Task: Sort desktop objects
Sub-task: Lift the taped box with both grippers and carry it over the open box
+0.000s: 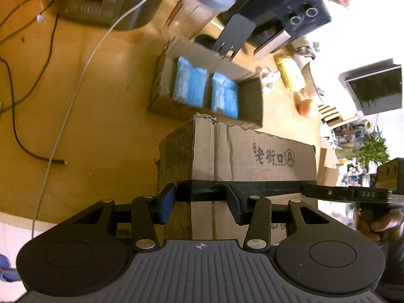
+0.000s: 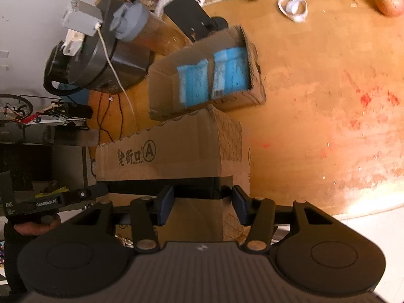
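A closed cardboard box printed with an "A" [image 1: 242, 156] stands on the wooden table, also in the right wrist view [image 2: 174, 151]. My left gripper [image 1: 200, 205] is open, its blue pads either side of the box's near end. My right gripper [image 2: 202, 207] is open in the same way at the box's other end. Each gripper's finger reaches into the other's view as a black bar across the box. Behind stands an open carton [image 1: 161, 80] with two blue packets [image 1: 205, 89], also in the right wrist view [image 2: 212, 75].
A bottle with a grey lid [image 2: 141, 27], a dark round appliance [image 2: 96, 58], black and white cables [image 1: 75, 88], a black stand [image 1: 232, 35], an onion [image 1: 308, 107], yellow packaging [image 1: 290, 73] and white tape [image 2: 294, 2] lie on the table [image 2: 315, 101].
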Demonstrator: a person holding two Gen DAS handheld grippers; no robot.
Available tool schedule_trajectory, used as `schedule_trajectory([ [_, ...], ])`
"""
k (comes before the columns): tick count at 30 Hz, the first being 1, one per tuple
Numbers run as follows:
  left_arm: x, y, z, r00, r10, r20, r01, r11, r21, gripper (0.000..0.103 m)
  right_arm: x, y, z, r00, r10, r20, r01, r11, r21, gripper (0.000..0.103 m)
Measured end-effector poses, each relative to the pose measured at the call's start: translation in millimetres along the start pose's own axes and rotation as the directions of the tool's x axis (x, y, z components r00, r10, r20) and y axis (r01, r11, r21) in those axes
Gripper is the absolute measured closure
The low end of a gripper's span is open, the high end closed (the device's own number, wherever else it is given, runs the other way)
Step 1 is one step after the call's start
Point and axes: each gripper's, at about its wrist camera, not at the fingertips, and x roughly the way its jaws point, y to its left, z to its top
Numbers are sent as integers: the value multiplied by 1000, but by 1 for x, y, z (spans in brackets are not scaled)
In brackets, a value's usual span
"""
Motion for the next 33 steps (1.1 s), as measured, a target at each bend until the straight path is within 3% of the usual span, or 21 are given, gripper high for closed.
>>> schedule_trajectory([
  [33,9,-5,69,999,30,33,-31,999,45,61,12,10,62,999,14,51,-14,1000,-7,58],
])
